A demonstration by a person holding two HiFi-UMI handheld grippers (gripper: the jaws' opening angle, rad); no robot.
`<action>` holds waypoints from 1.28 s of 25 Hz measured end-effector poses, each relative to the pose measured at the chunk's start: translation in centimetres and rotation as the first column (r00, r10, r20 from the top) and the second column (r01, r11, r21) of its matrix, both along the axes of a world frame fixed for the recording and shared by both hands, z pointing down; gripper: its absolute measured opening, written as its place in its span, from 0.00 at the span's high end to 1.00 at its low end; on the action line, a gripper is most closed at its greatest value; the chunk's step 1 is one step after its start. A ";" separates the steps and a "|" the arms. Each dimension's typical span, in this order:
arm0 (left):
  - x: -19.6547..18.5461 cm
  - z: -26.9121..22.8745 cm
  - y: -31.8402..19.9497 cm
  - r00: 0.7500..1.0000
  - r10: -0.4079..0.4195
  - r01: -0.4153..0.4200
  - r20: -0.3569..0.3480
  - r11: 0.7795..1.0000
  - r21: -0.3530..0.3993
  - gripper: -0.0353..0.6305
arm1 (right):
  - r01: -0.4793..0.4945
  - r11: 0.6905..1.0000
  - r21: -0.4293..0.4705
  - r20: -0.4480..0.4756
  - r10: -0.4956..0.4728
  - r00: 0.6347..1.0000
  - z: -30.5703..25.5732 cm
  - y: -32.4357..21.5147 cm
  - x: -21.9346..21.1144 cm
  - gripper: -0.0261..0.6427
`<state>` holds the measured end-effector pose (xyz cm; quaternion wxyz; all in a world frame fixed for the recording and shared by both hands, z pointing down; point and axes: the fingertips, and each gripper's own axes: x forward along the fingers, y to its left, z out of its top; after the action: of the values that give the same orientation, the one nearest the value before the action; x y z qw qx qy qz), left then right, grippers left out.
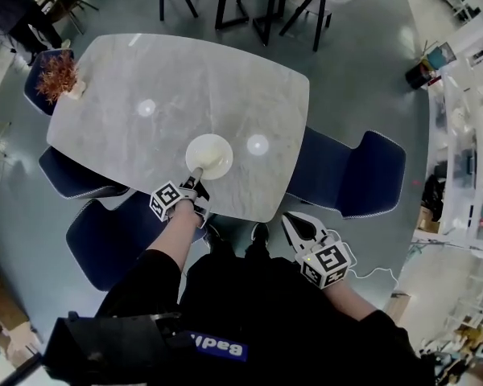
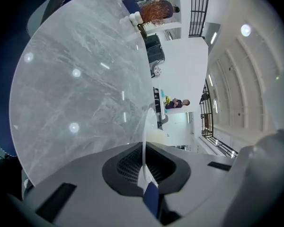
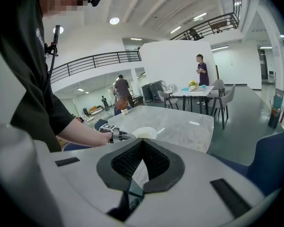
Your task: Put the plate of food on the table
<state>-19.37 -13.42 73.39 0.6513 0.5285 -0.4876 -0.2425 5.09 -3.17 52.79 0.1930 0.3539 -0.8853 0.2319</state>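
plate [image 1: 209, 154] set flat on the marble table [image 1: 185, 79], rim pinched by left gripper [image 1: 196, 179]; right gripper [image 1: 294, 223] clamped together, nothing held

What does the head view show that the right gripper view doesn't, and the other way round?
Head view only: the person's shoes and the right gripper's marker cube. Right gripper view only: a balcony railing, ceiling lights and standing people behind. Both: the table, the plate and the left gripper clamping its rim.
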 end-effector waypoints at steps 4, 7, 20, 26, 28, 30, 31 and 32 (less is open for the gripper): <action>0.2 1.8 -1.3 1.000 0.003 -0.003 0.009 1.000 -0.017 0.93 | -0.019 1.000 -0.024 -0.018 0.019 1.000 0.8 0.2 1.0 0.95; 0.5 2.5 -1.7 1.000 0.003 -0.002 0.015 0.999 -0.033 0.93 | -0.042 0.999 -0.035 -0.024 0.041 0.999 1.1 0.4 2.0 0.95; 1.7 4.2 -3.0 0.998 0.020 -0.014 0.063 0.995 -0.098 0.93 | -0.065 0.997 -0.048 -0.010 0.064 0.998 1.8 0.9 3.5 0.95; 1.9 4.8 -2.9 0.991 0.062 -0.042 0.120 0.985 -0.169 0.92 | -0.072 0.996 -0.046 -0.006 0.072 0.997 1.7 0.8 4.0 0.95; 1.9 4.9 -2.8 0.986 0.082 -0.054 0.145 0.981 -0.187 0.92 | -0.075 0.996 -0.041 -0.011 0.075 0.997 1.6 0.7 4.1 0.95; 1.9 5.0 -2.9 0.981 0.103 -0.069 0.164 0.978 -0.196 0.92 | -0.077 0.996 -0.036 -0.024 0.076 0.997 1.6 0.6 4.2 0.95; 1.9 5.0 -3.0 0.978 0.114 -0.079 0.173 0.977 -0.199 0.92 | -0.079 0.996 -0.034 -0.032 0.078 0.996 1.7 0.5 4.3 0.95; 1.9 5.1 -3.1 0.975 0.126 -0.088 0.182 0.975 -0.202 0.92 | -0.082 0.996 -0.034 -0.039 0.081 0.996 1.8 0.4 4.5 0.95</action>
<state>-17.42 -16.48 78.49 0.6610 0.5094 -0.5407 -0.1059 9.57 -2.75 54.58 0.2061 0.3906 -0.8621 0.2484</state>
